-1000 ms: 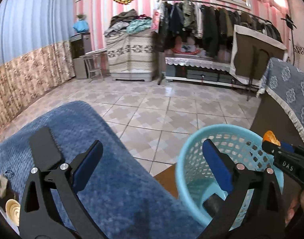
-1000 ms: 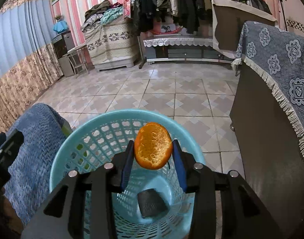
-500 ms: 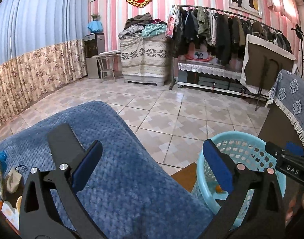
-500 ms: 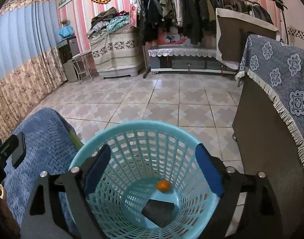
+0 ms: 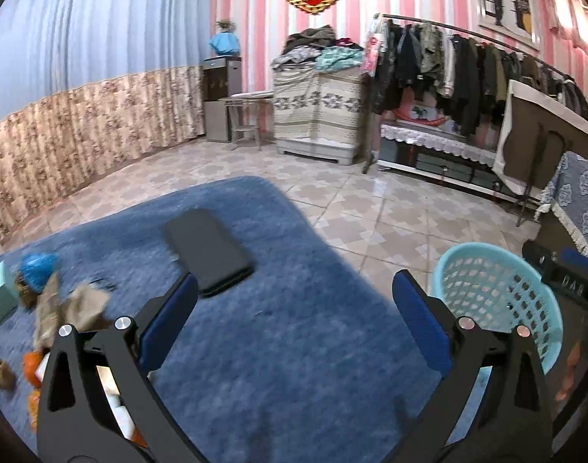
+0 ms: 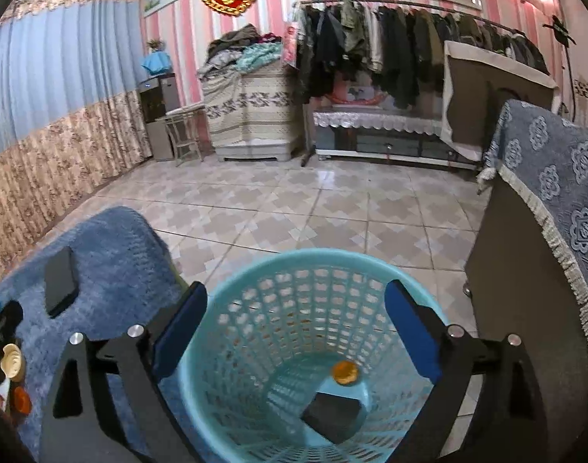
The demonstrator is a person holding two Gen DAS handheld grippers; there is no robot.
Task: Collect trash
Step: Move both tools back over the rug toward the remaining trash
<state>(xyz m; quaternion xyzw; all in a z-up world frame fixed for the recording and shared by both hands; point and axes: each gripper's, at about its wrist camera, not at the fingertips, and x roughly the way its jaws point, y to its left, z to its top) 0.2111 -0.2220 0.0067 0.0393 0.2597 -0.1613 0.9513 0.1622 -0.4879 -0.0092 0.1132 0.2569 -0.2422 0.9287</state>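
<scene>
One basket (image 6: 255,301), one orange piece (image 6: 344,372), one black block (image 6: 332,413) inside

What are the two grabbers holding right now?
Nothing. The right gripper is opening over the basket with nothing between its fingers; the orange peel lies inside. The left gripper is open and empty.

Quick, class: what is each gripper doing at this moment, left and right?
Left gripper: open, holding nothing, over the blue blanket.
Right gripper: jaws opening, nothing between them, above the basket.
</scene>
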